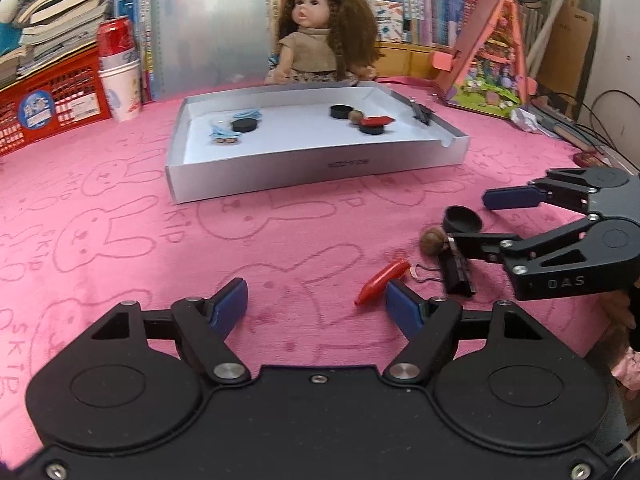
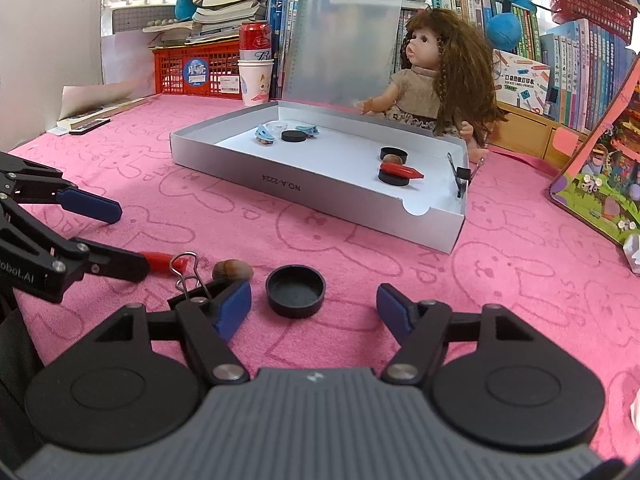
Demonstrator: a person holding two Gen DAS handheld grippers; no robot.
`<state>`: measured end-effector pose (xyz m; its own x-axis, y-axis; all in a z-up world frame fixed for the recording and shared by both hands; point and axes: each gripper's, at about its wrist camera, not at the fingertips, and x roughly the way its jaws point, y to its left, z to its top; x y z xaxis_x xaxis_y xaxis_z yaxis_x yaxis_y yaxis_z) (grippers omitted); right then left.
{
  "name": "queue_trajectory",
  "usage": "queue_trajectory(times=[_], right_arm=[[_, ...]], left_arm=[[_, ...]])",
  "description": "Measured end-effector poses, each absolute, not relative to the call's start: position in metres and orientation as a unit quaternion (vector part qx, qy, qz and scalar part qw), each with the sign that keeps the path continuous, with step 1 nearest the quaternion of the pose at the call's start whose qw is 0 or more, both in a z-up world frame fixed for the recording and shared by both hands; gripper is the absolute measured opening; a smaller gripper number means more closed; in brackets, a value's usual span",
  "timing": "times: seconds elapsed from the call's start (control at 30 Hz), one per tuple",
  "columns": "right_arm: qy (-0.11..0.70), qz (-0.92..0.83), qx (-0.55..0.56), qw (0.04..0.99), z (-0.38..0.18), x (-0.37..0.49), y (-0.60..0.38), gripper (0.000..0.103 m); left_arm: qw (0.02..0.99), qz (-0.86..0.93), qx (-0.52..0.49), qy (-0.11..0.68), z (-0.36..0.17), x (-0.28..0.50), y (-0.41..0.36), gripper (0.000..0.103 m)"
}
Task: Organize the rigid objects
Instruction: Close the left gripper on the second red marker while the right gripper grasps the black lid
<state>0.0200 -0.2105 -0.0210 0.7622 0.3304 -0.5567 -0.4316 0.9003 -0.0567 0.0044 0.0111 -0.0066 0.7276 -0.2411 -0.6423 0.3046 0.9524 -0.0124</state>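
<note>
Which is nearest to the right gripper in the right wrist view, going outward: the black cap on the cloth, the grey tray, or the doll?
From the right gripper, which is open:
1. Black cap, on the pink cloth just ahead, between its fingers.
2. Grey tray, farther ahead in the middle of the cloth.
3. Doll, behind the tray, to the right, by the books.

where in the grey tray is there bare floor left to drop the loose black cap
Inside the grey tray, the widest bare floor is the middle, between the flat black disc by the blue pieces and the cap cluster with the red piece. The front strip is also free. The right end is crowded, with a binder clip.
</note>
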Motion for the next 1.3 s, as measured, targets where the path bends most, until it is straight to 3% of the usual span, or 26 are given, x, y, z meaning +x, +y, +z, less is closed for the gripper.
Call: queue_trajectory(times=[0.97, 1.3], right_arm=[[0.278, 0.203, -0.088, 0.935, -0.022, 0.02, -0.211, 0.08], [0.276, 0.201, -0.089, 0.936, -0.023, 0.019, -0.21, 0.08]], left_arm=[[0.932, -0.142, 0.0, 0.333, -0.002, 0.023, -0.005, 0.074], [0.941, -0.091, -0.043, 0.323, -0.006, 0.027, -0.014, 0.069]])
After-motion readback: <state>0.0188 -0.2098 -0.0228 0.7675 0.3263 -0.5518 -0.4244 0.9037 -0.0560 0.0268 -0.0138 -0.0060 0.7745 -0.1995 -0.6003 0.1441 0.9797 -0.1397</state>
